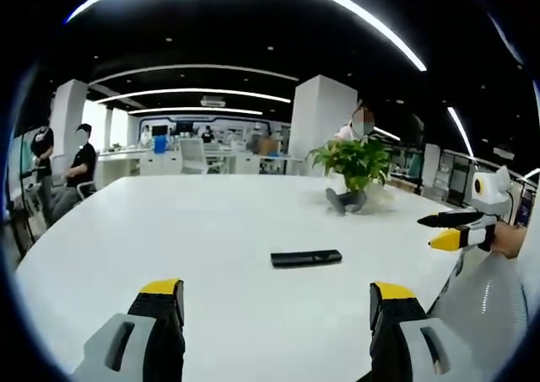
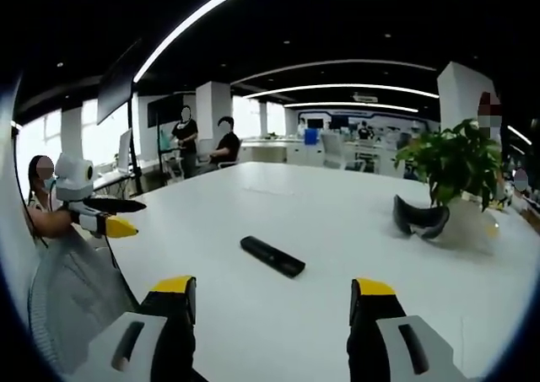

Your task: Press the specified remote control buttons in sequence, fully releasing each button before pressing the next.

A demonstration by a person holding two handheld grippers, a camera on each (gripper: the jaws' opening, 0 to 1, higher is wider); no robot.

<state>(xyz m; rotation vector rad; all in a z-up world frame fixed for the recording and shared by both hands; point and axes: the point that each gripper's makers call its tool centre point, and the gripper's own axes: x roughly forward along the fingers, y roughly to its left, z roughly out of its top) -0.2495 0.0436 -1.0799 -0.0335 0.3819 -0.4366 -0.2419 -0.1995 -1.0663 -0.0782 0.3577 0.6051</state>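
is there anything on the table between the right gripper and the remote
Nothing visible. In the right gripper view, the open right gripper faces the remote across bare white table. The potted plant and the dark object beside it sit off to the side.

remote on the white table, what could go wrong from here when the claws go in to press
1. The remote lies loose and flat on the smooth white table, held by neither claw, so a press may slide or spin it.
2. Both the left claw and right claw stand open and wide; a broad tip may hit two buttons.
3. The potted plant and the dark object beside it sit beyond the remote, so a sweeping reach might knock them.
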